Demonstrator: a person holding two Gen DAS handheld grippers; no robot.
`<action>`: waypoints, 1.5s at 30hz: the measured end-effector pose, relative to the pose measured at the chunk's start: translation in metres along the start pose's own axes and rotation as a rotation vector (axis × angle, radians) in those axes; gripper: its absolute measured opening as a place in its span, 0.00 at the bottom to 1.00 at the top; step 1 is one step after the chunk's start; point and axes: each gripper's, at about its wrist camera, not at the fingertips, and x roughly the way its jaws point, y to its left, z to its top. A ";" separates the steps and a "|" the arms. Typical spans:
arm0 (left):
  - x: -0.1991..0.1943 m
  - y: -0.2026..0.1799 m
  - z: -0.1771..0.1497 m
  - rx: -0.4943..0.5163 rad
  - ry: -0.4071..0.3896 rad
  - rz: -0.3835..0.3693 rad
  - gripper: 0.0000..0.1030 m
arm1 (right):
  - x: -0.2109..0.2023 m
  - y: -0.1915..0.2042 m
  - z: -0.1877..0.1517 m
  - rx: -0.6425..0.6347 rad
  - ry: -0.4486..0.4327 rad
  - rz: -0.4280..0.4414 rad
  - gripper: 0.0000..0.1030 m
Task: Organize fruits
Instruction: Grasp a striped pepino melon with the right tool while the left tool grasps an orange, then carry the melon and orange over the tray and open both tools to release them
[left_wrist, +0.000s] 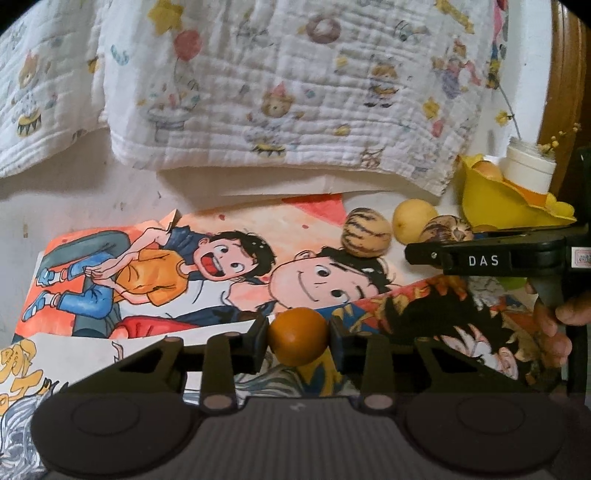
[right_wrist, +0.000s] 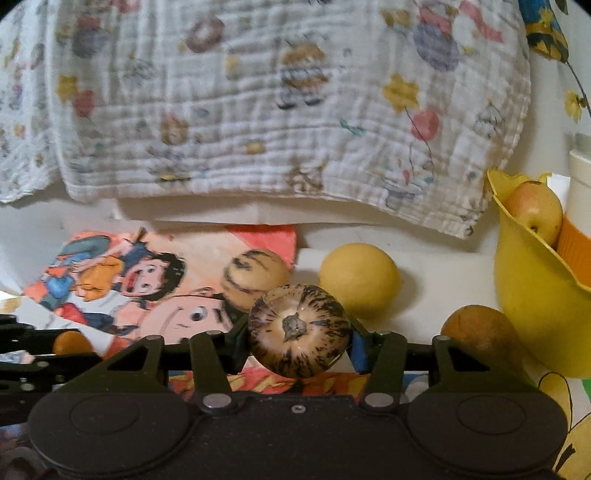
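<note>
My left gripper is shut on a small orange fruit, pinched between both pads above the cartoon drawings. My right gripper is shut on a round striped melon, stem end facing the camera, slightly raised off the table. A second striped melon and a yellow lemon lie just behind it. A brown fruit rests to the right. The yellow bowl at far right holds an apple. In the left wrist view the right gripper reaches in from the right.
A printed white cloth hangs over the back of the table. A white jar stands behind the yellow bowl. A person's fingers hold the right gripper's handle. Paper drawings cover most of the surface.
</note>
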 end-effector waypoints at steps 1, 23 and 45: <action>-0.003 -0.002 0.000 -0.001 -0.002 -0.003 0.37 | -0.005 0.002 0.000 -0.003 -0.002 0.014 0.52; -0.077 -0.027 -0.037 0.029 0.042 -0.024 0.37 | -0.107 0.045 -0.048 -0.084 0.049 0.215 0.52; -0.096 -0.030 -0.079 0.059 0.169 -0.059 0.37 | -0.117 0.056 -0.092 -0.070 0.257 0.220 0.52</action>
